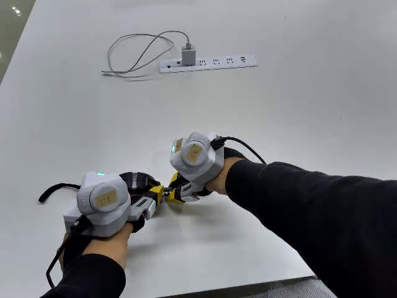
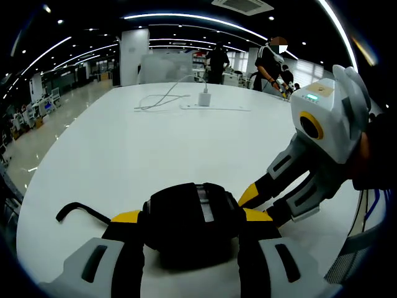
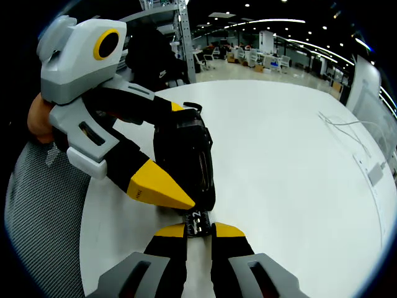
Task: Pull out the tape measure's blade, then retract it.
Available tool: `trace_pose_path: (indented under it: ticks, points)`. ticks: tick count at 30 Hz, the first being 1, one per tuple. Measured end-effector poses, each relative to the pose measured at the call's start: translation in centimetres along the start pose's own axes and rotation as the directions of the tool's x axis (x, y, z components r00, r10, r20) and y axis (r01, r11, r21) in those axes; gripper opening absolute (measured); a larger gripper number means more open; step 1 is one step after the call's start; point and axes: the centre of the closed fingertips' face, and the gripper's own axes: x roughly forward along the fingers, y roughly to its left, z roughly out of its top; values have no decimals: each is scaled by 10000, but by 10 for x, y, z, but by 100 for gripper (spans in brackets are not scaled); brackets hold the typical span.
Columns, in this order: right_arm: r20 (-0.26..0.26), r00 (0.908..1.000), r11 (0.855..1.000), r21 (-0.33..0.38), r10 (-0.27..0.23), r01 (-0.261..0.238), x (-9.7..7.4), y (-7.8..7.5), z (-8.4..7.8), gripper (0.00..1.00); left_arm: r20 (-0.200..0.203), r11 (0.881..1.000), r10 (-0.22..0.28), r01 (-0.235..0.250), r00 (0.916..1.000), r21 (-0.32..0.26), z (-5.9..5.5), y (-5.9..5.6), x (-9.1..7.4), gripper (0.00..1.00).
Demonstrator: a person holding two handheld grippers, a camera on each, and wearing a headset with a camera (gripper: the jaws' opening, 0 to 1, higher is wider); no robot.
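Right gripper view: my right hand-held gripper (image 3: 198, 232) pinches the numbered blade stub (image 3: 197, 220). My left hand-held gripper (image 2: 192, 216) clamps the black rounded tape-measure case (image 2: 193, 233). Blade axis runs from case straight toward right.

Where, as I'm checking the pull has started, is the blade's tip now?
Right gripper view, bottom centre: the blade tip sits pinched in the right tongs, just outside the black tape measure held by the left tongs.
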Motion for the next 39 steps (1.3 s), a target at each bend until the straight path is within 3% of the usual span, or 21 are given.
trace_pose_path:
  ticks: [31, 34, 39]
  points:
    - [-8, 10000, 9986, -527, 83, -83, 6, 0, 8, 12, 144, 10000, 33, -33, 9999, -11, 0, 0, 0, 58]
    - [-47, 9999, 9948, -1011, -126, 121, 6, -2, 9, 15, 251, 10000, -42, 41, 9997, 31, 0, 0, 0, 59]
    - [-5, 9994, 9928, -1149, -338, 336, 3, -6, 8, 22, 156, 9998, -193, 192, 9997, 40, 0, -1, 0, 59]
